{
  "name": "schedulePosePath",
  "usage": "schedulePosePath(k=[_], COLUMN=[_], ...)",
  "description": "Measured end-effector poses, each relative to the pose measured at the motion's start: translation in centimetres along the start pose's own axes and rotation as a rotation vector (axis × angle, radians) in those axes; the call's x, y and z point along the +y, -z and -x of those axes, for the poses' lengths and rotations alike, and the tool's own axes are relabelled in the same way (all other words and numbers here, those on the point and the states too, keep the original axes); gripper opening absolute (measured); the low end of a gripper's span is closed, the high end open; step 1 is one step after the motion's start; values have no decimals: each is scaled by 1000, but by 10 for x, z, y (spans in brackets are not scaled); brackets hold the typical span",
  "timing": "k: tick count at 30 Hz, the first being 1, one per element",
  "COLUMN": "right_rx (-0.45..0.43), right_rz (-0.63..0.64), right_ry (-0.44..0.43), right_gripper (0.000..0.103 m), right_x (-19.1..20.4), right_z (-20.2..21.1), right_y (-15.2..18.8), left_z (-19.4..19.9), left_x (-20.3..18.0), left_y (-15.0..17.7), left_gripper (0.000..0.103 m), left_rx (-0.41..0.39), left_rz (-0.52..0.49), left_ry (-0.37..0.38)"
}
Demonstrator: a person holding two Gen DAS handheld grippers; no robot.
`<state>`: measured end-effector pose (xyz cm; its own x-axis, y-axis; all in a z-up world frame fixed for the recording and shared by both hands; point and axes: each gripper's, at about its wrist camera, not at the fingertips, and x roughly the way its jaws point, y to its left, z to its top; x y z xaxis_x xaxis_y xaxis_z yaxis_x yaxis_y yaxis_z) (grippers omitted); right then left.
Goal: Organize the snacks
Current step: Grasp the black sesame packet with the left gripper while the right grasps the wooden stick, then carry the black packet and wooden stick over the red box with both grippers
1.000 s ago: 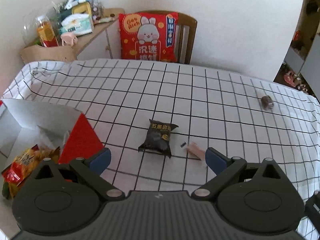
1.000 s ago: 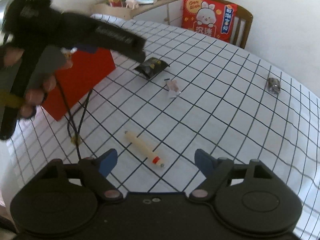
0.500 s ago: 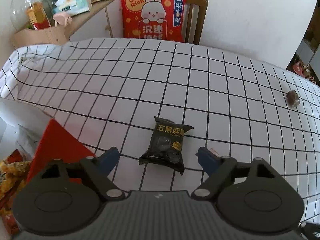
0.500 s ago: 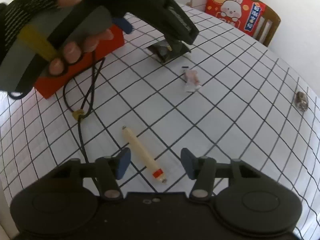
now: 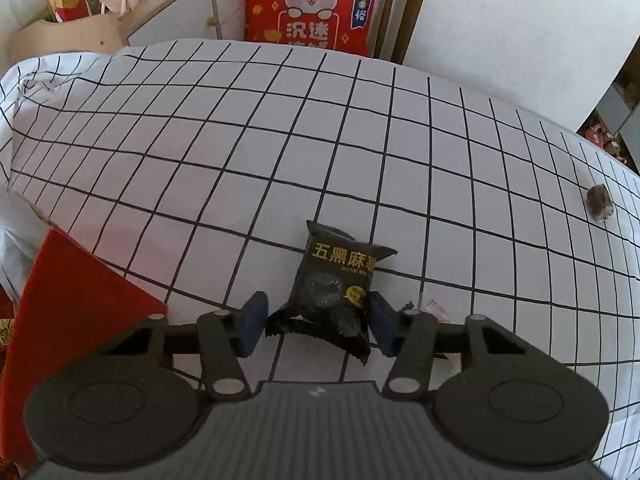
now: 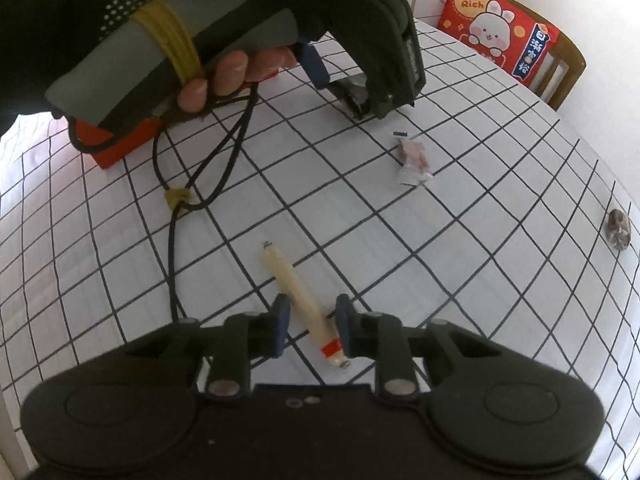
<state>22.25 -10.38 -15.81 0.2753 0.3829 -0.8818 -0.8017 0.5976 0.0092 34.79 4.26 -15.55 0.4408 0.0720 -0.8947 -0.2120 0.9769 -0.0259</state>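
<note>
A table covered by a white cloth with a black grid (image 5: 248,152) fills both views. At its far edge a wooden chair (image 5: 404,0) is seen, with a red rabbit-print cushion (image 5: 312,4) propped on it. A red box (image 5: 76,304) is set at the left side of the table.

The left gripper (image 5: 316,322) is held low over the cloth, gripped by a gloved left hand (image 6: 224,20). Its blue pads are set on either side of a black snack packet (image 5: 336,288); the right pad is pressed against the packet's edge, while a narrow gap is seen at the left pad, so the jaws are nearly closed but not clamped.

The right gripper (image 6: 312,328) is lowered over a cream sausage stick (image 6: 296,292) with a red band near its end. The stick is lain slantwise between the pads, which are drawn close around it; whether both are touching it cannot be told.

A pale pink wrapped snack (image 6: 414,158) is lying between the two grippers, and a small brown wrapped sweet (image 6: 619,229) is left well apart at the right side of the table.
</note>
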Motion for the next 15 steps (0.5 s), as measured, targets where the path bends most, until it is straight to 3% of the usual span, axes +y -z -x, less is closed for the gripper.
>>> schedulePosePath(k=[3, 15], right_rx=[-6, -61], right_rz=[-26, -356], right_ry=[7, -35], right_gripper=[9, 9], right_x=[-1, -24], right_z=[1, 15], right_y=[1, 21], left_z=[1, 26], left_x=[3, 11], left_y=[1, 13], left_gripper=[49, 46], left_rx=[-1, -23], left_rz=[8, 38], left_ry=[5, -10])
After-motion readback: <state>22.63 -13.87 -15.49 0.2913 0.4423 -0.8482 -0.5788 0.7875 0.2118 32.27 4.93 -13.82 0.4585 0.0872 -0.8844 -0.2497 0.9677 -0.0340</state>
